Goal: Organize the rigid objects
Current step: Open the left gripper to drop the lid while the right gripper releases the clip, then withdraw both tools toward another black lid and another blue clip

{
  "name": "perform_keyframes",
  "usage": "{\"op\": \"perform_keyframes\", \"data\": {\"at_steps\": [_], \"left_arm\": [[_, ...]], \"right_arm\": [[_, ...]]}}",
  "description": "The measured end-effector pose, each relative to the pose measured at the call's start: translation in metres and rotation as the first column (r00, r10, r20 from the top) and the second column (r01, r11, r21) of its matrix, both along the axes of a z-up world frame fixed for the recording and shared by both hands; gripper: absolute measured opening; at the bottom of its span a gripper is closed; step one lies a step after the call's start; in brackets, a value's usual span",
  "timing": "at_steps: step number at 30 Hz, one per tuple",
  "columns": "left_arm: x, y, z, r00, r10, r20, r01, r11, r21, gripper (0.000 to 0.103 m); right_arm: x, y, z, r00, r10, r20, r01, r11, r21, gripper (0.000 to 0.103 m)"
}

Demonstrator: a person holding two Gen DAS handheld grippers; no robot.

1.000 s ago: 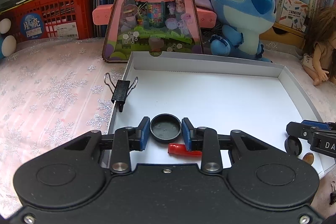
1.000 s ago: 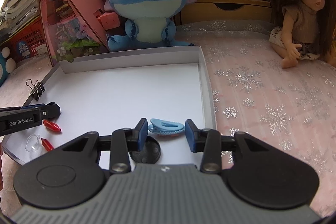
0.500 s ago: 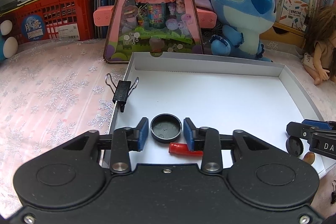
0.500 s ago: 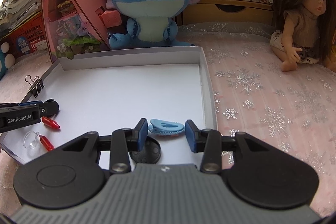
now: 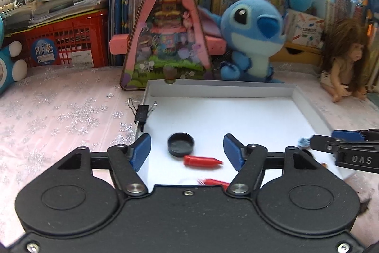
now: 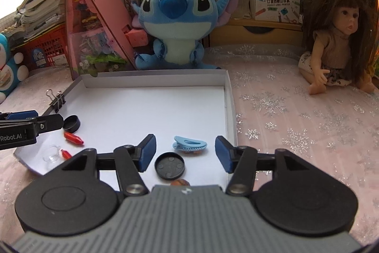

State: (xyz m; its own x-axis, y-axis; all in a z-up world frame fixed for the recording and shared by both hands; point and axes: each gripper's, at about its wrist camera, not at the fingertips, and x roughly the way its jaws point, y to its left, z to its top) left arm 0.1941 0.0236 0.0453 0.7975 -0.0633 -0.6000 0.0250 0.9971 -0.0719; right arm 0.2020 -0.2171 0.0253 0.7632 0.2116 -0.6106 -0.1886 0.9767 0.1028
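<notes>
A shallow white tray [image 5: 220,89] [image 6: 154,80] lies on the pink cloth. In the left wrist view a black round cap [image 5: 181,144] and a red bullet-shaped piece [image 5: 202,161] rest on the tray floor. My left gripper [image 5: 187,152] has its jaws opening, well clear of the cap. In the right wrist view a light blue hair clip [image 6: 189,145] and a second black cap [image 6: 169,165] lie on the tray. My right gripper [image 6: 184,153] is opening too, its pads apart from the clip. A black binder clip [image 5: 141,112] [image 6: 56,100] grips the tray's left wall.
A second red piece [image 6: 65,154] and a clear suction cup [image 6: 51,154] lie near the tray's front left corner. A small orange thing [image 6: 180,182] sits by the right gripper's body. A Stitch plush [image 6: 175,23], a pink toy house [image 5: 165,34] and a doll [image 6: 336,39] stand behind.
Both grippers opened wide and drew back and up. The left let go of the black cap, and the right came off the blue hair clip. Both things stay on the tray.
</notes>
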Motion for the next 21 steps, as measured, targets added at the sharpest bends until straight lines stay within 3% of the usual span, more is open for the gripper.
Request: {"op": "perform_keyframes", "data": {"at_steps": [12, 21], "left_arm": [[-0.097, -0.022, -0.004, 0.987, -0.136, 0.080, 0.131, 0.989, 0.063, 0.071], [-0.158, -0.023, -0.023, 0.979, -0.187, 0.085, 0.180, 0.980, 0.084, 0.072]], "right_arm": [[-0.090, 0.000, 0.008, 0.975, 0.145, 0.170, -0.135, 0.989, -0.067, 0.084], [-0.144, -0.010, -0.015, 0.966, 0.194, 0.169, -0.181, 0.980, -0.086, 0.085]]}}
